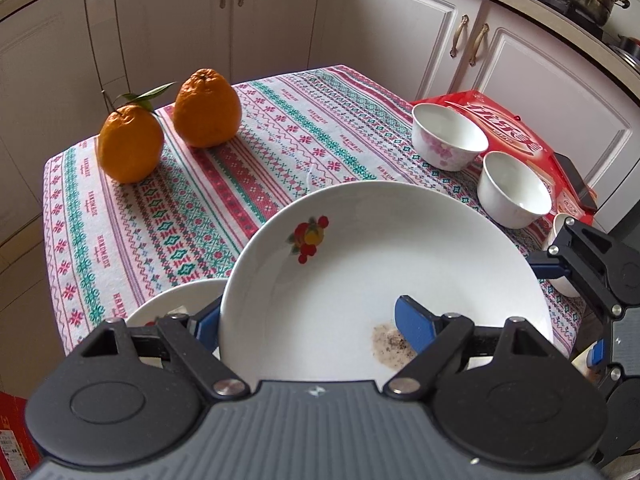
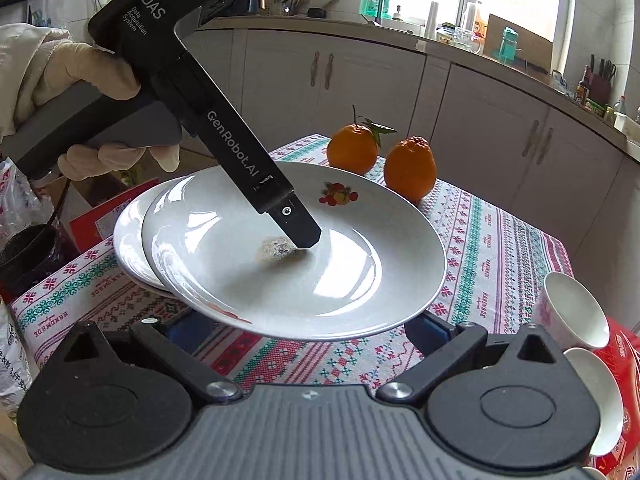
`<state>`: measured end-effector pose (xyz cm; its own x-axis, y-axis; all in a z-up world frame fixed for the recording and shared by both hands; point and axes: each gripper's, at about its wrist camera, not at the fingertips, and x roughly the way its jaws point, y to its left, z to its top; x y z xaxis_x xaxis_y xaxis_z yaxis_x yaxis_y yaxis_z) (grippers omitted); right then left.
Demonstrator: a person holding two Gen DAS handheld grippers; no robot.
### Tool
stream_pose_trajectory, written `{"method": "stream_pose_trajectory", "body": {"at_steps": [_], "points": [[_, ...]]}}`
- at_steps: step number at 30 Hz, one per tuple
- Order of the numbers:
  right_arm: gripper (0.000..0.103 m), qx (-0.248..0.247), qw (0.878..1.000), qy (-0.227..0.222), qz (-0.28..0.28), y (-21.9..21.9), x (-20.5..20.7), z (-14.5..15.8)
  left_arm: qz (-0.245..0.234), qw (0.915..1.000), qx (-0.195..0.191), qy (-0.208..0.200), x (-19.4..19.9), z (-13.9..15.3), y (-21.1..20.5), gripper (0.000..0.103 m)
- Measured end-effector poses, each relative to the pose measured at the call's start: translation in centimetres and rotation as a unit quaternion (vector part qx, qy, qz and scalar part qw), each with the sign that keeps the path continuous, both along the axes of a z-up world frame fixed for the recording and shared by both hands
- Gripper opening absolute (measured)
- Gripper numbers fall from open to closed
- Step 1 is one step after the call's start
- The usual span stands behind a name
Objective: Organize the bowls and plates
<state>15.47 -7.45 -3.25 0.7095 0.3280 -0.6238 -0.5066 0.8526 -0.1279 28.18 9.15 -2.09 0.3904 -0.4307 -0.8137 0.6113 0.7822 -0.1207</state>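
White plate, fruit motif (greyish smear), clamped by left gripper

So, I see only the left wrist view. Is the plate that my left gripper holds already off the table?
Observer: Yes. In the right wrist view the plate in the left gripper hangs tilted, with its near rim clear of the tablecloth.
Operator: And the right gripper?
Observer: The right gripper is open and empty, just below that rim.
Operator: Who holds the left one?
Observer: A gloved hand wraps its handle.
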Motion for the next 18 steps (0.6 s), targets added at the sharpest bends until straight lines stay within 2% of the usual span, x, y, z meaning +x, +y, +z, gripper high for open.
{"method": "stream_pose_trajectory", "body": {"at_steps": [18], "points": [[0.103, -0.024, 0.998, 0.008, 0.058, 4.7, -0.3, -0.5, 0.062, 0.9978, -0.017, 0.017, -2.1, -2.0, 6.5, 0.086]]}}
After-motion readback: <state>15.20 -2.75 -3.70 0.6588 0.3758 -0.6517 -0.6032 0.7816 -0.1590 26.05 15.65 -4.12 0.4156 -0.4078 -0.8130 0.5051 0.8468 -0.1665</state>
